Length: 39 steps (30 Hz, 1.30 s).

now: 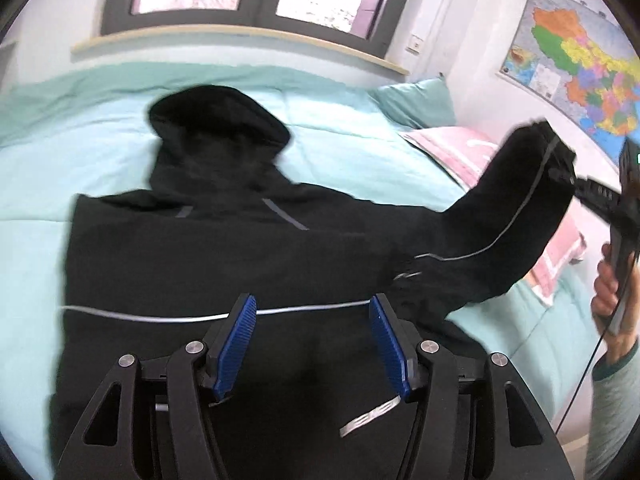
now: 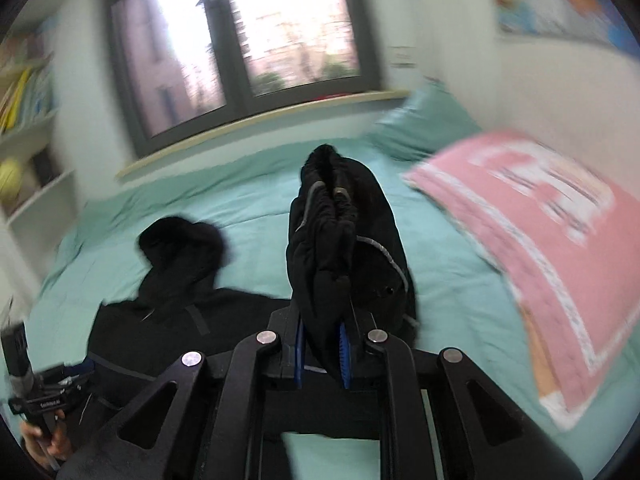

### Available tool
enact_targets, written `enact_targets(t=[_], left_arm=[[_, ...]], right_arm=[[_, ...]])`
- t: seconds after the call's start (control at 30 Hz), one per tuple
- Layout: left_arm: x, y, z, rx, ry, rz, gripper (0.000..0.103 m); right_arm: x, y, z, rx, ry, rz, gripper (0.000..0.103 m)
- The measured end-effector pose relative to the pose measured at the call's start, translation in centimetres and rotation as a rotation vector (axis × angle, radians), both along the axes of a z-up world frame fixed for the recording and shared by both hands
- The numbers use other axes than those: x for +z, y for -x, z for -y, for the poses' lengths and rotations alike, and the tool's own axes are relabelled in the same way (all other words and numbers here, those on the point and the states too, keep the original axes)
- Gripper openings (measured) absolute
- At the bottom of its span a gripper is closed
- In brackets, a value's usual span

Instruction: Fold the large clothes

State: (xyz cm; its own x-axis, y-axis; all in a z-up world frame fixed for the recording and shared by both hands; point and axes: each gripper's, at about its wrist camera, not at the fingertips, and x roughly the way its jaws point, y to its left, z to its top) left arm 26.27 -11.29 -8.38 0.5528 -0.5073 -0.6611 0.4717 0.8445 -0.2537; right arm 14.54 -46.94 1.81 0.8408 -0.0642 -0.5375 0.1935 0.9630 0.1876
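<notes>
A black hooded jacket [image 1: 224,248] lies back up on the teal bed [image 1: 48,152], hood [image 1: 216,116] toward the window. My left gripper [image 1: 312,312] is open and empty, hovering over the jacket's lower back near a grey reflective stripe. My right gripper [image 2: 322,344] is shut on the jacket's right sleeve [image 2: 340,232] near the cuff and holds it lifted off the bed. In the left wrist view the raised sleeve [image 1: 516,208] stretches up to the right gripper [image 1: 568,178] at the right edge. The jacket body [image 2: 160,332] shows at lower left in the right wrist view.
A pink pillow [image 2: 540,240] and a teal pillow [image 2: 424,124] lie at the bed's right side. A window with a sill [image 1: 240,36] is behind the bed, a wall map [image 1: 576,64] to the right, shelves [image 2: 28,128] to the left.
</notes>
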Motion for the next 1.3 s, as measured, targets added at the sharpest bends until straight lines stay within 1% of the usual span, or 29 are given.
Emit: enact_targets(t=[0.1, 0.13, 0.17, 0.27, 0.33, 0.4, 0.43, 0.5, 0.53, 0.6, 0.63, 0.7, 0.77, 0.8, 0.83, 0.87, 0.9, 0.93, 1.0, 1.07, 1.1, 1.13, 1.17, 1.2, 1.23, 1.3], left_arm=[[0.6, 0.9, -3.0, 0.026, -0.028, 0.029, 0.060], [0.8, 1.3, -4.1, 0.039, -0.033, 0.043, 0.060], [0.9, 1.3, -5.0, 0.051, -0.035, 0.051, 0.060], [1.1, 1.3, -8.4, 0.097, -0.026, 0.059, 0.060], [0.9, 1.4, -10.8, 0.146, -0.006, 0.036, 0.060], [0.2, 1.1, -13.4, 0.168, 0.037, -0.009, 0.060], [-0.2, 1.1, -14.4, 0.176, 0.052, -0.025, 0.060], [-1.2, 1.0, -16.5, 0.202, 0.062, -0.034, 0.060], [-1.8, 0.8, -17.4, 0.219, 0.054, -0.034, 0.060], [-3.1, 0.4, -18.4, 0.246, 0.045, -0.051, 0.060], [-3.9, 0.0, -19.0, 0.252, 0.054, -0.068, 0.060], [-5.2, -0.4, -19.8, 0.253, 0.075, -0.093, 0.060], [-6.6, -0.7, -20.1, 0.249, 0.079, -0.112, 0.060], [-7.0, -0.4, -20.2, 0.248, 0.074, -0.119, 0.060], [-7.5, -0.7, -20.2, 0.247, 0.069, -0.127, 0.060], [-7.7, -0.9, -20.1, 0.245, 0.068, -0.133, 0.060], [-7.8, -1.3, -19.7, 0.240, 0.071, -0.142, 0.060], [-7.8, -1.7, -19.4, 0.235, 0.078, -0.147, 0.060], [-7.4, -2.4, -18.5, 0.212, 0.113, -0.151, 0.060], [-6.9, -3.3, -17.0, 0.176, 0.143, -0.158, 0.060], [-6.7, -3.9, -16.3, 0.154, 0.155, -0.162, 0.060], [-6.7, -4.6, -15.5, 0.136, 0.170, -0.168, 0.060], [-6.7, -5.3, -14.8, 0.136, 0.173, -0.176, 0.060], [-6.9, -6.3, -14.0, 0.143, 0.173, -0.189, 0.060], [-7.2, -7.2, -13.2, 0.150, 0.182, -0.200, 0.060], [-8.0, -8.7, -12.0, 0.164, 0.194, -0.216, 0.060]], right_arm=[[0.4, -3.0, -7.4, 0.105, 0.054, -0.033, 0.017], [0.2, -3.3, -8.9, 0.131, 0.059, -0.039, 0.017], [-0.1, -4.3, -11.4, 0.169, 0.061, -0.047, 0.017], [-1.6, -6.6, -17.6, 0.262, 0.045, -0.084, 0.017], [-3.0, -7.9, -21.4, 0.317, 0.058, -0.108, 0.017], [-4.9, -9.6, -25.7, 0.379, 0.085, -0.148, 0.018], [-5.7, -10.0, -26.8, 0.400, 0.083, -0.162, 0.018], [-8.3, -11.5, -30.5, 0.446, 0.073, -0.204, 0.018], [-9.4, -12.2, -31.3, 0.451, 0.065, -0.224, 0.018], [-13.0, -13.9, -33.7, 0.465, 0.033, -0.291, 0.019], [-14.2, -14.3, -34.3, 0.470, 0.030, -0.308, 0.019], [-18.0, -15.7, -36.6, 0.465, 0.067, -0.374, 0.020], [-20.8, -16.8, -37.8, 0.446, 0.105, -0.423, 0.022], [-21.7, -16.9, -38.3, 0.434, 0.135, -0.421, 0.022], [-21.8, -16.9, -38.6, 0.428, 0.155, -0.411, 0.022], [-21.8, -16.8, -38.9, 0.427, 0.180, -0.401, 0.025], [-21.6, -16.7, -39.0, 0.440, 0.185, -0.407, 0.034], [-21.4, -16.7, -39.0, 0.456, 0.176, -0.414, 0.044], [-19.9, -15.9, -38.2, 0.512, 0.098, -0.415, 0.050], [-17.9, -14.4, -36.6, 0.549, 0.016, -0.379, 0.052], [-16.6, -13.3, -35.2, 0.558, -0.022, -0.351, 0.060], [-15.9, -12.5, -34.6, 0.549, -0.035, -0.334, 0.072], [-15.0, -11.3, -32.9, 0.505, -0.031, -0.319, 0.077], [-14.4, -10.4, -30.9, 0.438, -0.013, -0.314, 0.082], [-14.0, -9.7, -29.4, 0.385, -0.009, -0.311, 0.082], [-13.6, -8.0, -25.4, 0.305, -0.043, -0.302, 0.082]])
